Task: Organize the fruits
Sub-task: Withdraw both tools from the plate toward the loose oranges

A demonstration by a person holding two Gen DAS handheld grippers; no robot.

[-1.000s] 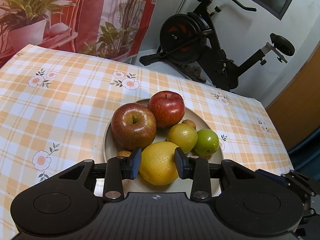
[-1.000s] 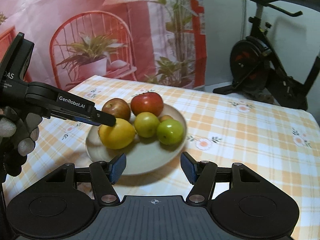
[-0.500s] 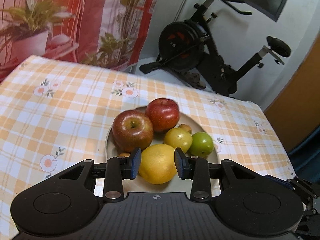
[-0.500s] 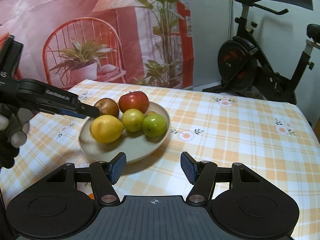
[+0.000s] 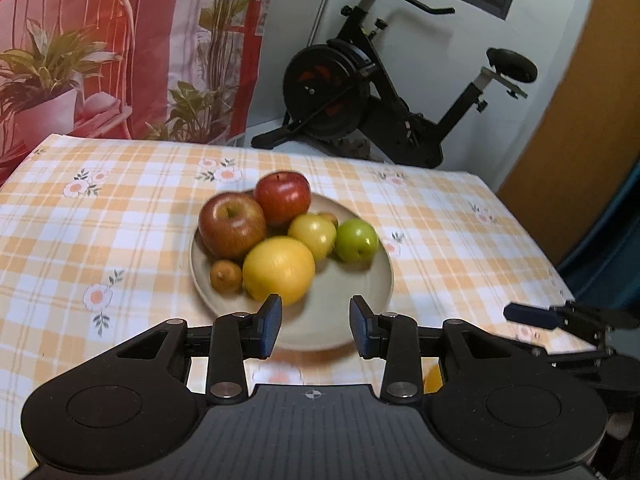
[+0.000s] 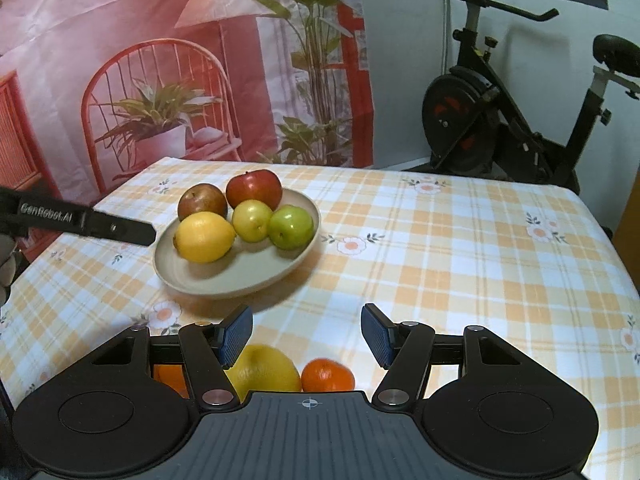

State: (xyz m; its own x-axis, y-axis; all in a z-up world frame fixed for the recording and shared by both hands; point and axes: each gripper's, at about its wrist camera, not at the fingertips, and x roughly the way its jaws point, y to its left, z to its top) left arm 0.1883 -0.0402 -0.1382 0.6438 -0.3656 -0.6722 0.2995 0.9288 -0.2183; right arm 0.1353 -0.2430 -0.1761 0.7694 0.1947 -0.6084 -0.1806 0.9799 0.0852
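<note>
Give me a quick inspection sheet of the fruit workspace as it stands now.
Surface: table under an orange-checked floral tablecloth.
Job's things: beige plate holding two red apples, a lemon, a yellow-green fruit, a green apple and a small brown fruit; off the plate, near the right camera, a yellow fruit and a tangerine.
Clutter: nothing seen.
Grippers: left gripper open, empty, short of the lemon; right gripper open, empty, above the loose fruit.
Cables: nothing seen.
Surroundings: exercise bike, printed backdrop.
</note>
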